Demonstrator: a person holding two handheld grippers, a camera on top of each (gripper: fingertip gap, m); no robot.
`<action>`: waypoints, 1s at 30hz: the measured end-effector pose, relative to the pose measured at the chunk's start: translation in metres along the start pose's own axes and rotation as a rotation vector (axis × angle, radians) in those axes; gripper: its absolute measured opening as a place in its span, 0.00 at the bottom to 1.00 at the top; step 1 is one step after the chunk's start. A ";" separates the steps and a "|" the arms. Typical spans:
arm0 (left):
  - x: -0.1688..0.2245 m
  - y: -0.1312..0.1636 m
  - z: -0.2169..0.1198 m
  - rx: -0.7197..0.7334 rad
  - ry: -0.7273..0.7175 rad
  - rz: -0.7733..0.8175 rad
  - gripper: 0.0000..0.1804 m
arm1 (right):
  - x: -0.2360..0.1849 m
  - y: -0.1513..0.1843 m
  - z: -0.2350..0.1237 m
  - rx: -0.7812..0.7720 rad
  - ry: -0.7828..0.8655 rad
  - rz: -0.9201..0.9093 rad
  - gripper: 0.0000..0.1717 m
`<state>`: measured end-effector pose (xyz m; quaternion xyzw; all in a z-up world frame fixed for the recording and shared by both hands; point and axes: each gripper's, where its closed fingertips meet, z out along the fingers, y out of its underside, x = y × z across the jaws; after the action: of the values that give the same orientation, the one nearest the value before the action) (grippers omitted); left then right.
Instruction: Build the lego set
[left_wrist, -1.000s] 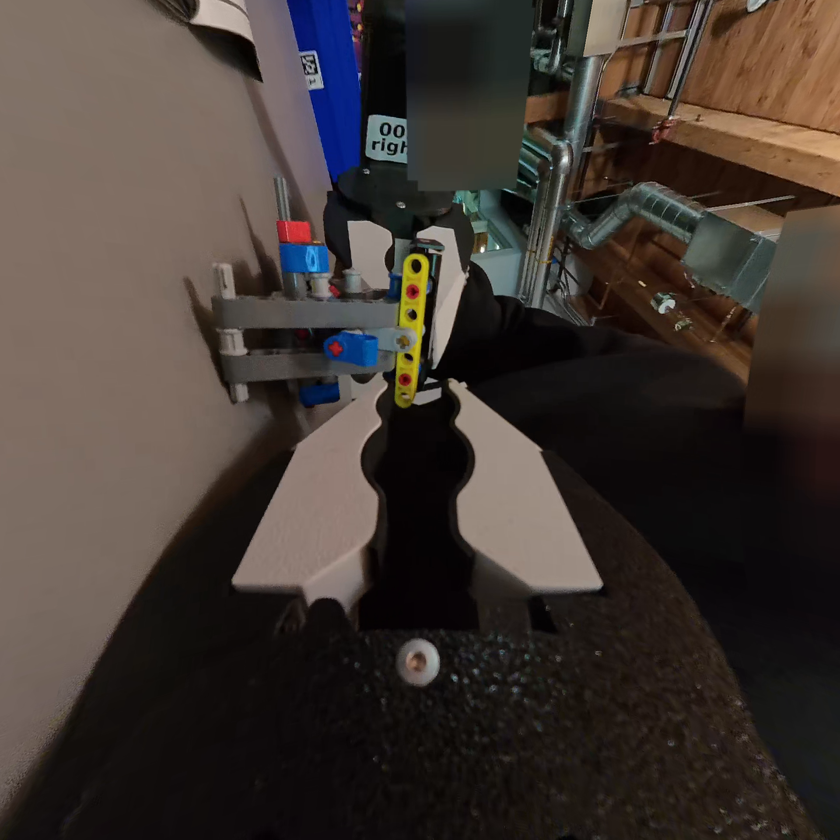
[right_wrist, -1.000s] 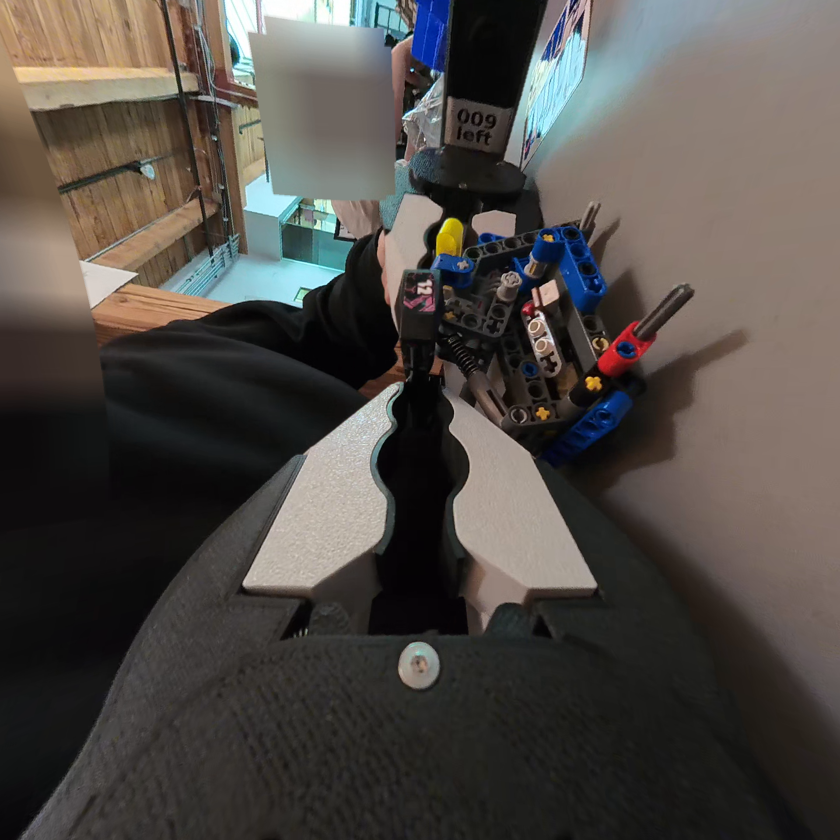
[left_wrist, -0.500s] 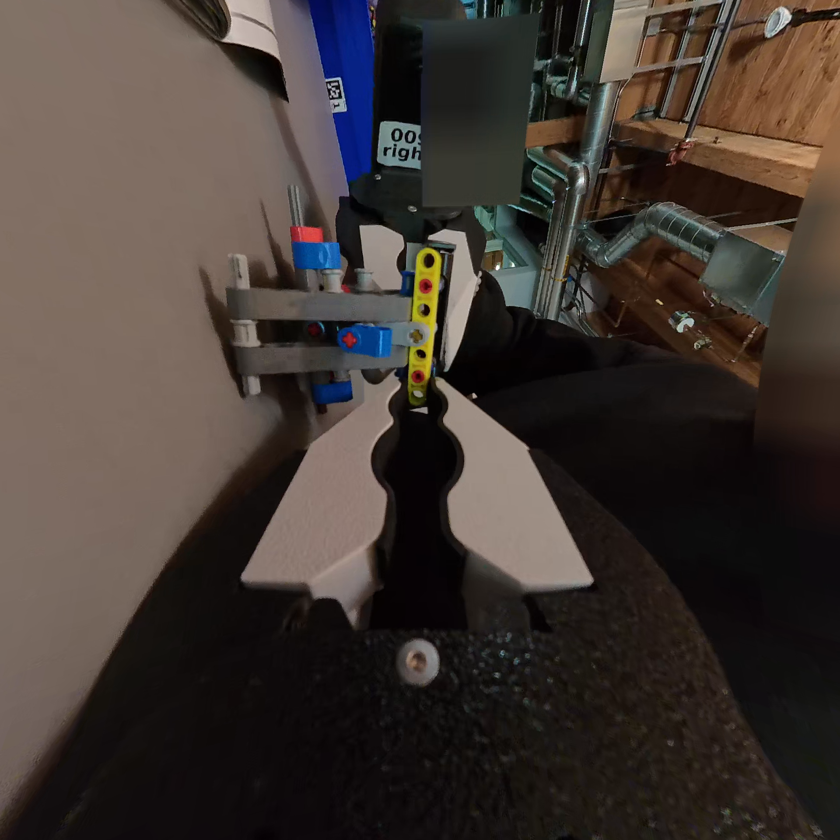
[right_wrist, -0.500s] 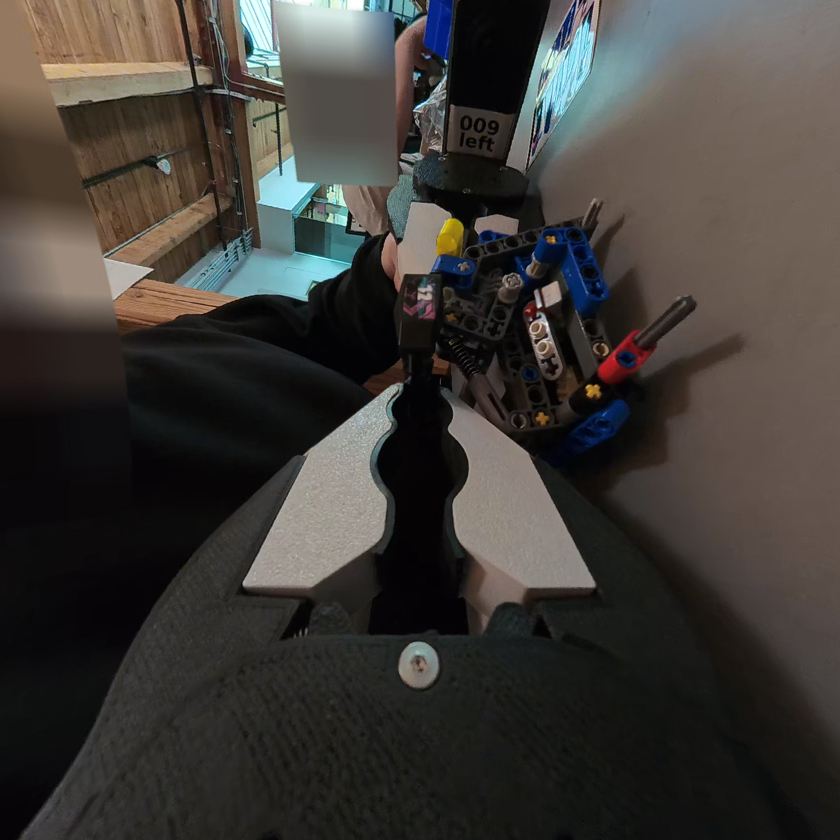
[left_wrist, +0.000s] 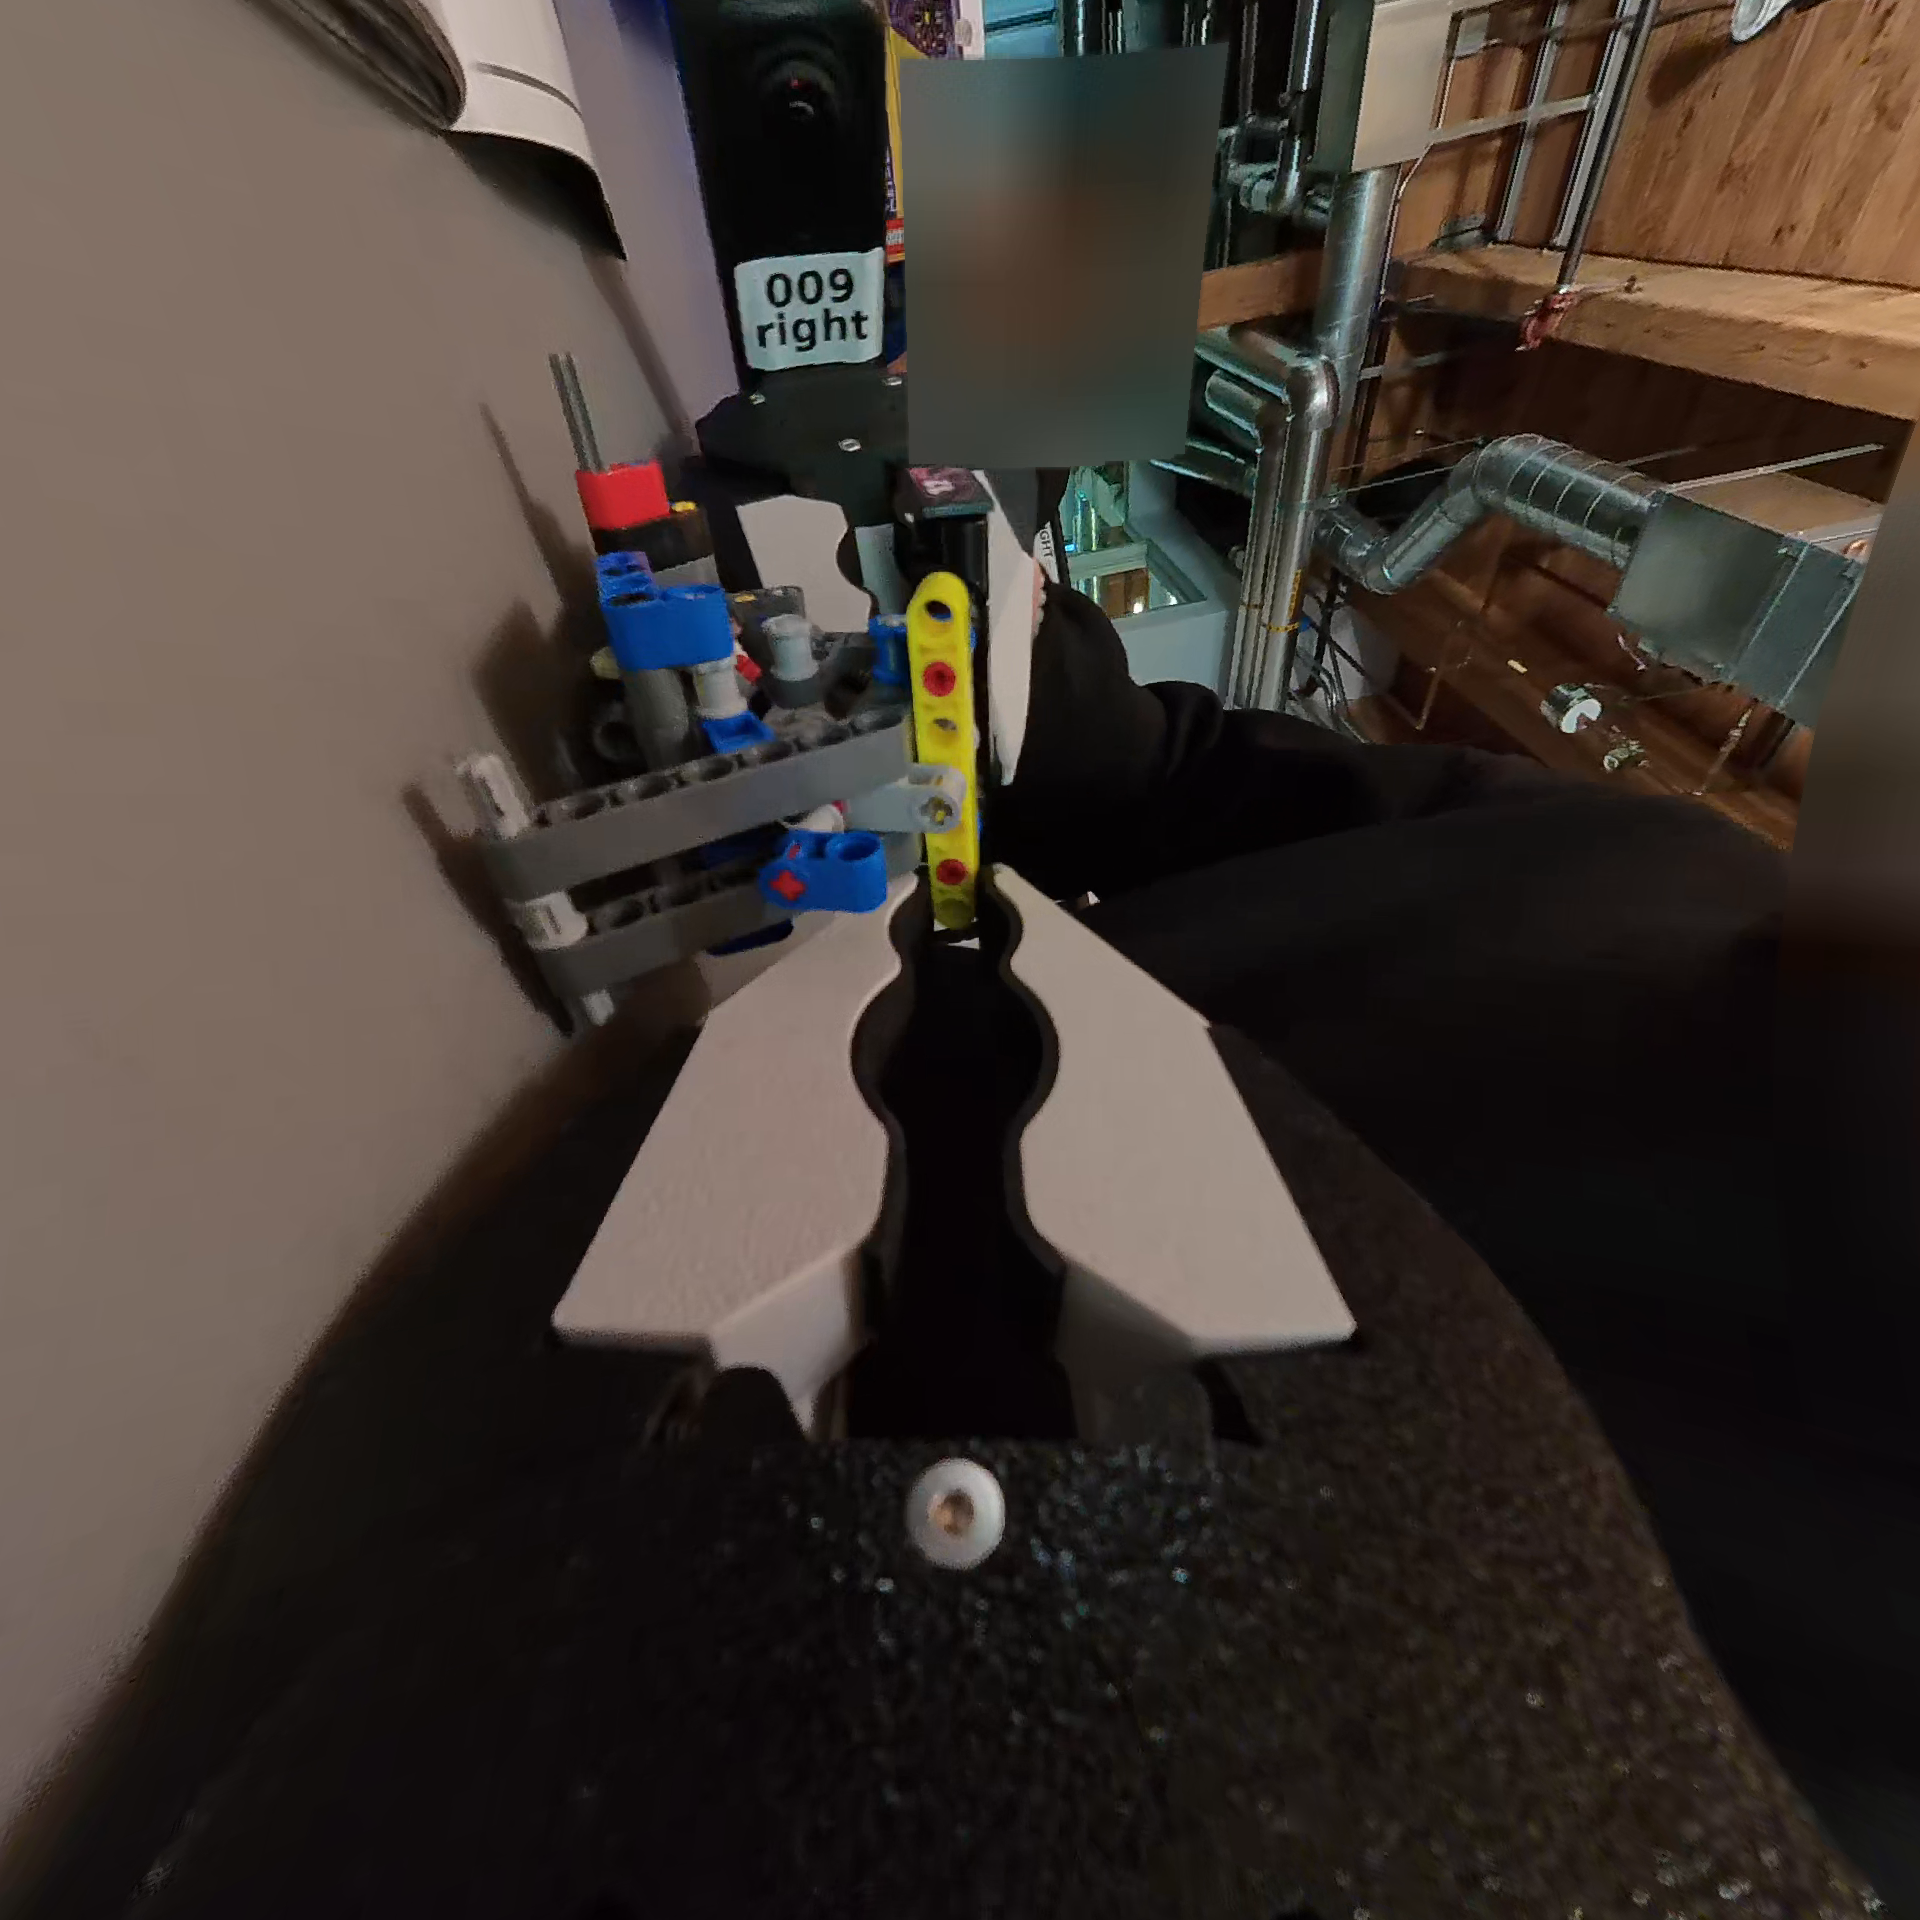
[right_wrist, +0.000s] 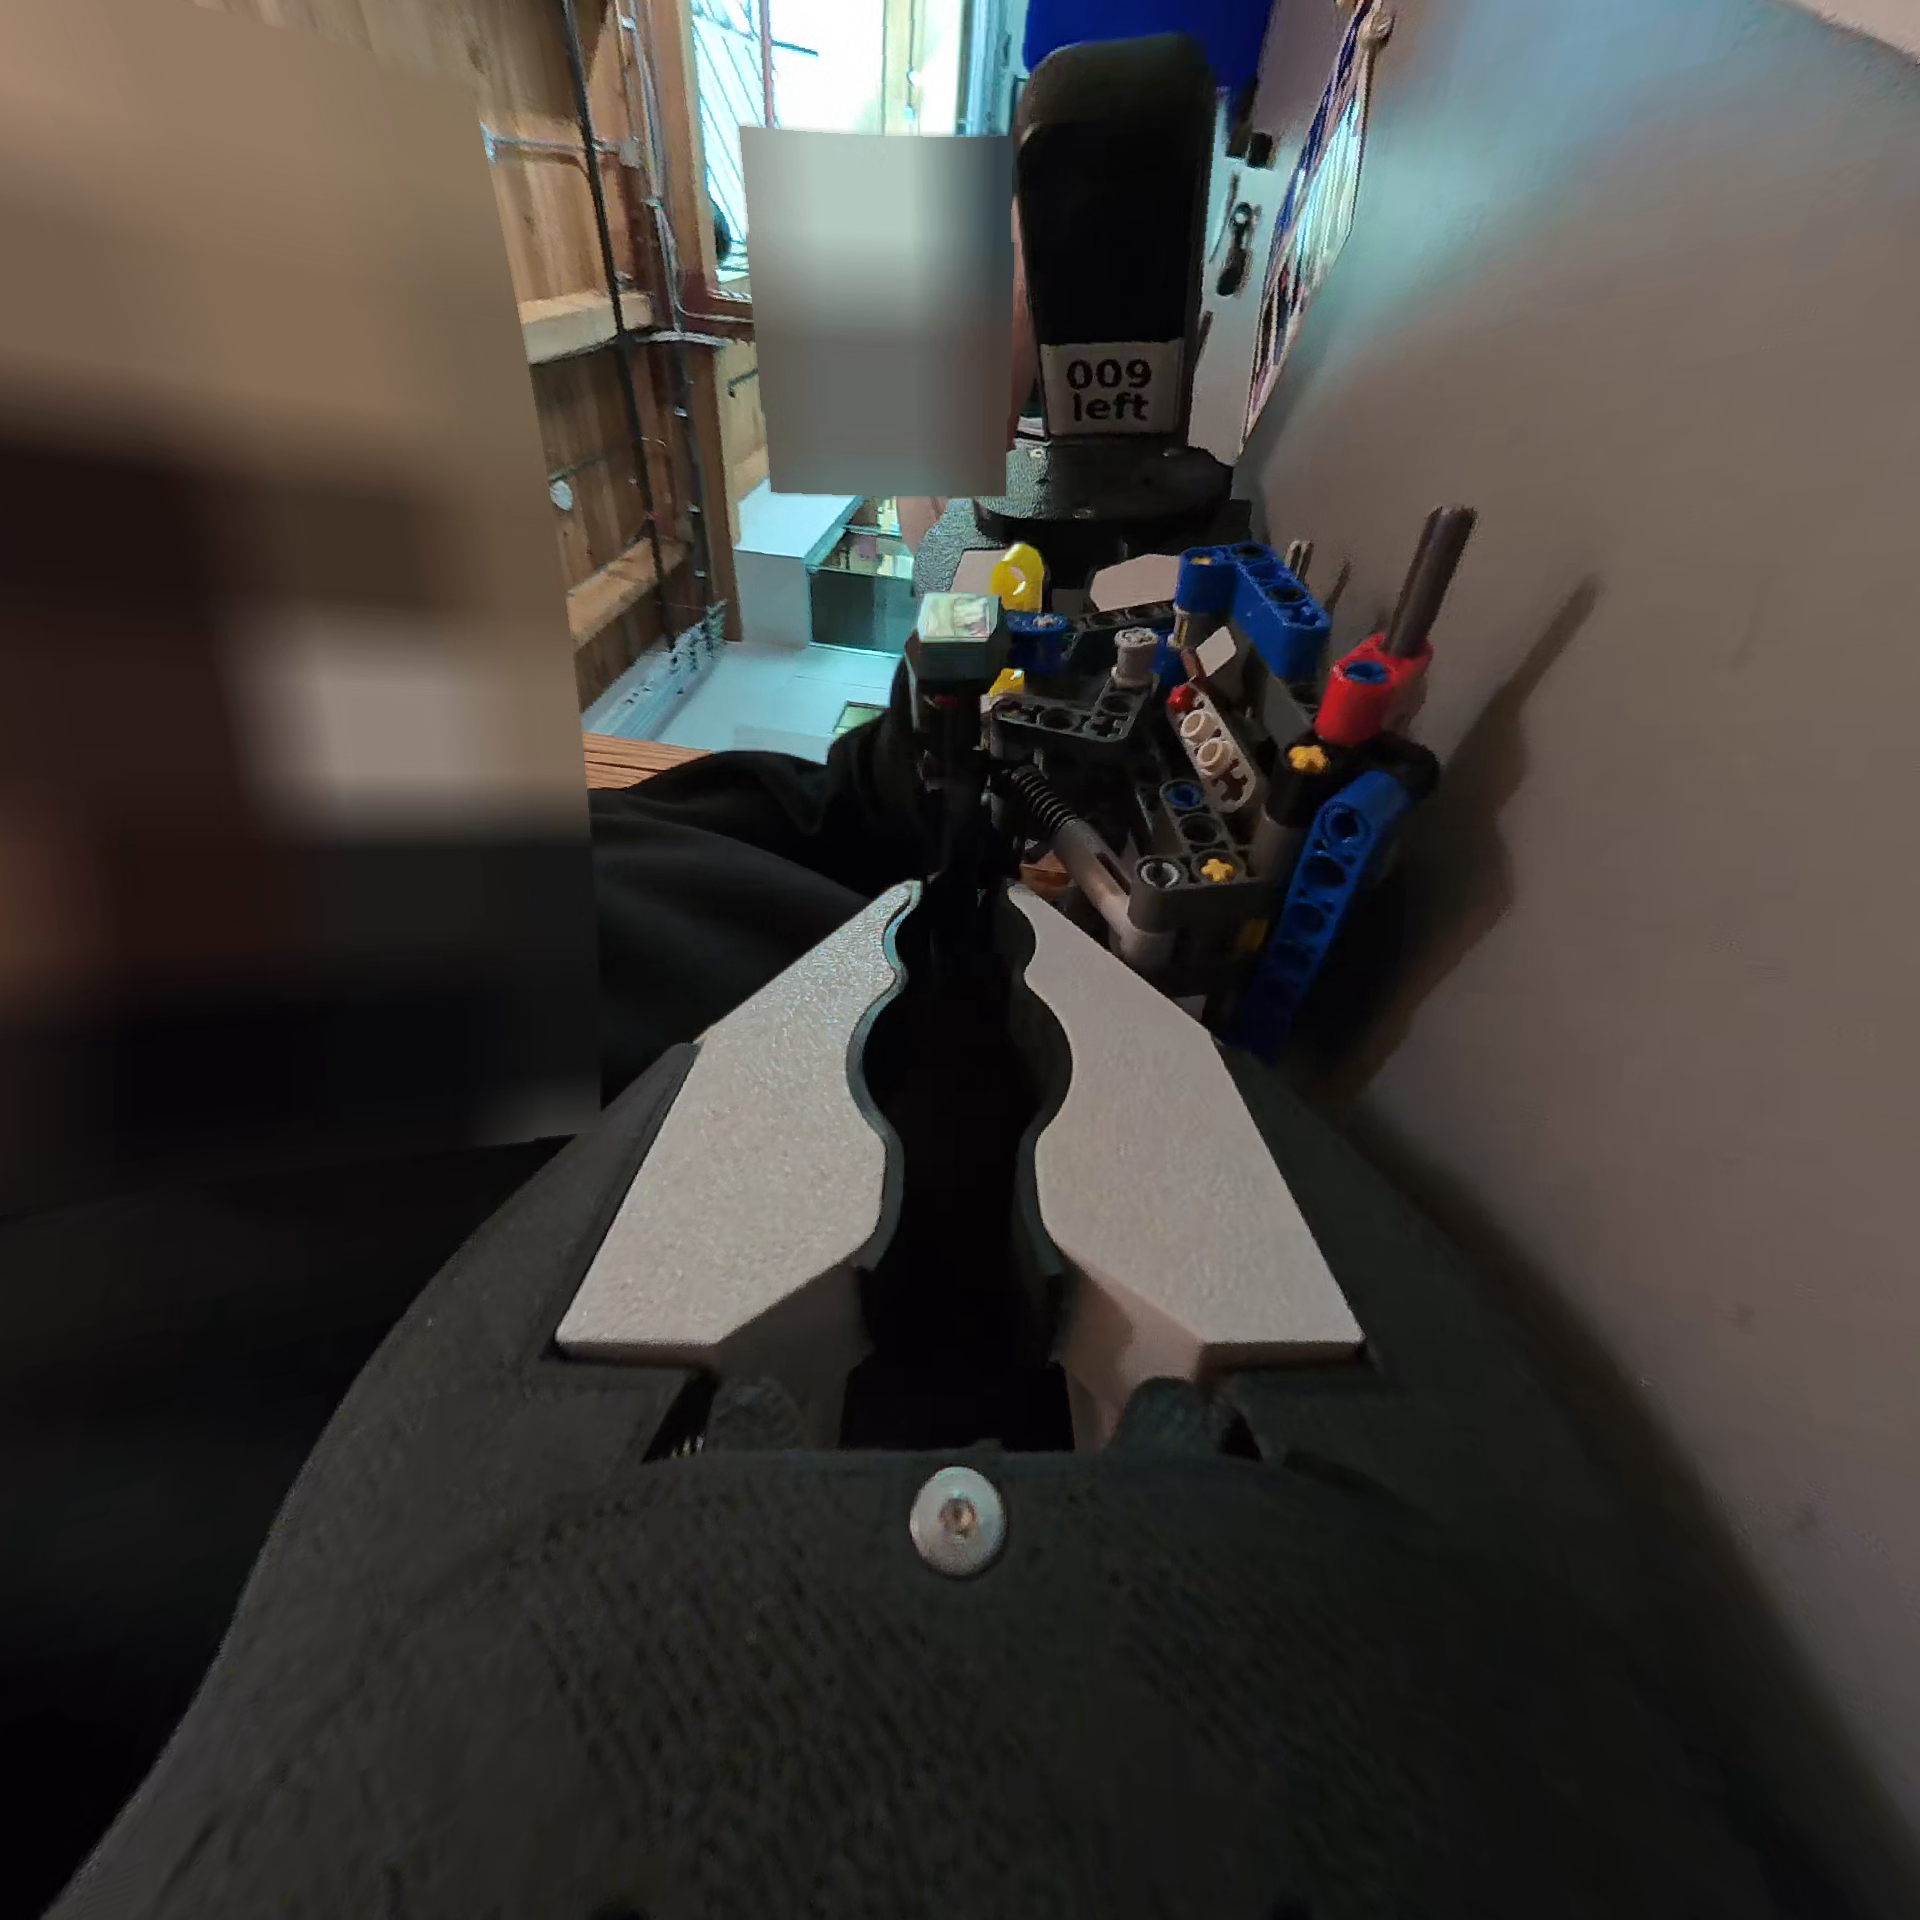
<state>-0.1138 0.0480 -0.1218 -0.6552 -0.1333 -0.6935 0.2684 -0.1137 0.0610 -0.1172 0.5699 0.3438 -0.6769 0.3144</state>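
A toy-brick assembly of grey beams (left_wrist: 707, 810), blue connectors and a red bush (left_wrist: 621, 494) rests against a grey surface (left_wrist: 208, 727). A yellow holed beam (left_wrist: 943, 748) stands on its near side. My left gripper (left_wrist: 954, 914) is shut on the lower end of this yellow beam. My right gripper (right_wrist: 961, 904) is shut on a thin black part (right_wrist: 961, 821) of the same assembly (right_wrist: 1205, 821), which carries a small printed tile (right_wrist: 956, 634) on top. The two grippers face each other across the assembly. The right gripper's white fingers (left_wrist: 790, 551) show behind the yellow beam.
The grey surface (right_wrist: 1662, 831) runs along one side of both views. A person's black sleeve (left_wrist: 1351, 883) lies on the other side. Wooden walls, metal pipes and a duct (left_wrist: 1507, 509) are in the background. A dark grey axle (right_wrist: 1434, 582) sticks out of the assembly.
My left jaws have closed on the yellow beam's lower end. The assembly has tilted and come closer in both views. The right gripper keeps its hold on the black part.
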 end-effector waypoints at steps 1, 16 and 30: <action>0.001 0.000 0.000 0.005 0.002 0.005 0.03 | 0.000 0.000 0.000 0.000 -0.012 0.011 0.05; 0.013 -0.005 -0.046 0.067 -0.461 0.896 0.11 | -0.005 -0.002 -0.004 -0.002 -0.088 0.102 0.05; -0.021 -0.026 -0.014 -0.269 -0.614 1.367 0.24 | -0.004 0.000 -0.005 -0.042 -0.034 0.060 0.05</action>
<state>-0.1398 0.0658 -0.1397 -0.7826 0.3190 -0.1698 0.5070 -0.1101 0.0647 -0.1141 0.5614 0.3354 -0.6695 0.3523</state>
